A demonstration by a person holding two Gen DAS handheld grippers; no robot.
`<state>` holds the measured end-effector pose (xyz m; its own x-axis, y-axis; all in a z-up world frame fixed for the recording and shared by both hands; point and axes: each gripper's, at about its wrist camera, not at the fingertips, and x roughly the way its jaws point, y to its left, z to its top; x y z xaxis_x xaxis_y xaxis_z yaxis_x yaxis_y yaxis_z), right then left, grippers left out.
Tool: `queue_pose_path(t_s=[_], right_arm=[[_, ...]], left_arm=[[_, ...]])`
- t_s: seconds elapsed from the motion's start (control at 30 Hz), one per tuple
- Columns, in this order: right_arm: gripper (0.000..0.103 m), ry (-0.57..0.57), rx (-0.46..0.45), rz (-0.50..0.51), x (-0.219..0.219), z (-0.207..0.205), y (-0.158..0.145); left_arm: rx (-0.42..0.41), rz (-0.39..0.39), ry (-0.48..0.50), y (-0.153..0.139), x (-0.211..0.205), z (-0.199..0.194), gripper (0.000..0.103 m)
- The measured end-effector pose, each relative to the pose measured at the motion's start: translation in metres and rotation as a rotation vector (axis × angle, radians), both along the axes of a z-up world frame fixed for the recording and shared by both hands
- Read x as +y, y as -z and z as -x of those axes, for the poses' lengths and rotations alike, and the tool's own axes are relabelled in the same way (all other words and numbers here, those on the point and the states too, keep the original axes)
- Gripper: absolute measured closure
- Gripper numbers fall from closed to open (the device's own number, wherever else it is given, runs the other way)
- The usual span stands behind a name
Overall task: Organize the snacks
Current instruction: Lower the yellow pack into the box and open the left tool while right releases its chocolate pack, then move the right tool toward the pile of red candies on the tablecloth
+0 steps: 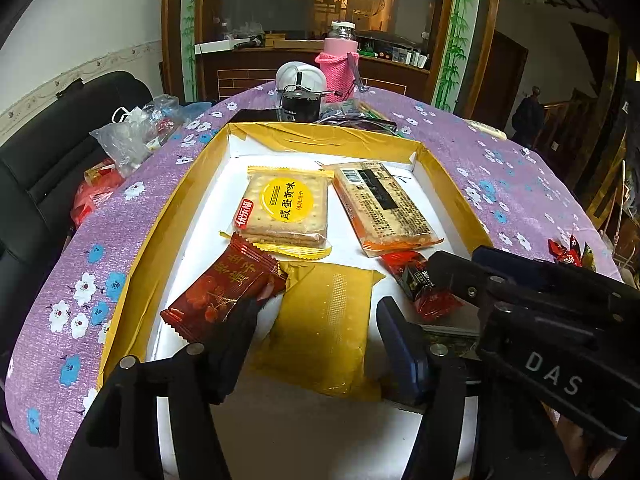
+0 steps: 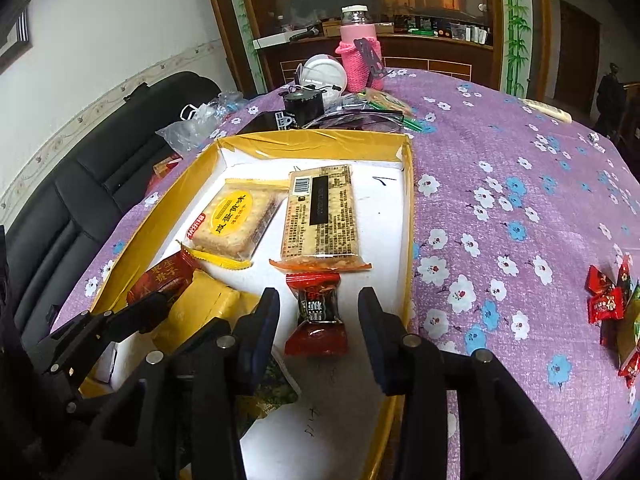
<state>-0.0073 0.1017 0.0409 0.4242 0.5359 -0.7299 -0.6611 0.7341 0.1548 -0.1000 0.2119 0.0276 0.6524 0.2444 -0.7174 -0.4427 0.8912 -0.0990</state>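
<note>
Nearest the cameras, both grippers reached into the shallow yellow-rimmed tray (image 1: pixel 160 240) from its near edge. The left gripper (image 1: pixel 316 336) had its fingers spread wide and grasping nothing; the gold packet (image 1: pixel 328 320) lay flat between them, apparently just set down or about to be taken. The right gripper (image 2: pixel 318 320) was likewise released, its fingers straddling the small red candy (image 2: pixel 318 312) without touching it, which looked like lining up on a piece already in the tray. Beside the gold packet, partly over its corner, lay the dark red packet (image 1: pixel 222 292). Further in, the yellow-label cracker pack (image 1: pixel 286 210) and the barcode-side cracker pack (image 1: pixel 382 204) sat side by side, probably grouped by kind. Well apart, on the purple flowered counter (image 2: pixel 500 168) to the right, loose candies (image 2: pixel 608 300) remained outside the tray. At the far edge stood a pink-sleeved bottle (image 2: pixel 358 60).
</note>
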Motion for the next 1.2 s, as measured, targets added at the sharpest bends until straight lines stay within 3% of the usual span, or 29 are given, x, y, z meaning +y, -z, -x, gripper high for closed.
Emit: queue_pose_path(t_s=[0.47,0.63,1.2], right_arm=[[0.059,0.021,-0.005,-0.049,-0.019,0.005,-0.003],[0.058,0.025,-0.005,-0.068,-0.026,0.008,-0.008],[0.056,0.094,-0.024,-0.117,-0.072,0.014,-0.025]], left_arm=[[0.001,-0.004,-0.003,0.000,0.000,0.001,0.037],[-0.007,-0.019,-0.006,-0.002,-0.001,0.003,0.027],[-0.011,-0.026,-0.009,-0.011,-0.009,0.011,0.021]])
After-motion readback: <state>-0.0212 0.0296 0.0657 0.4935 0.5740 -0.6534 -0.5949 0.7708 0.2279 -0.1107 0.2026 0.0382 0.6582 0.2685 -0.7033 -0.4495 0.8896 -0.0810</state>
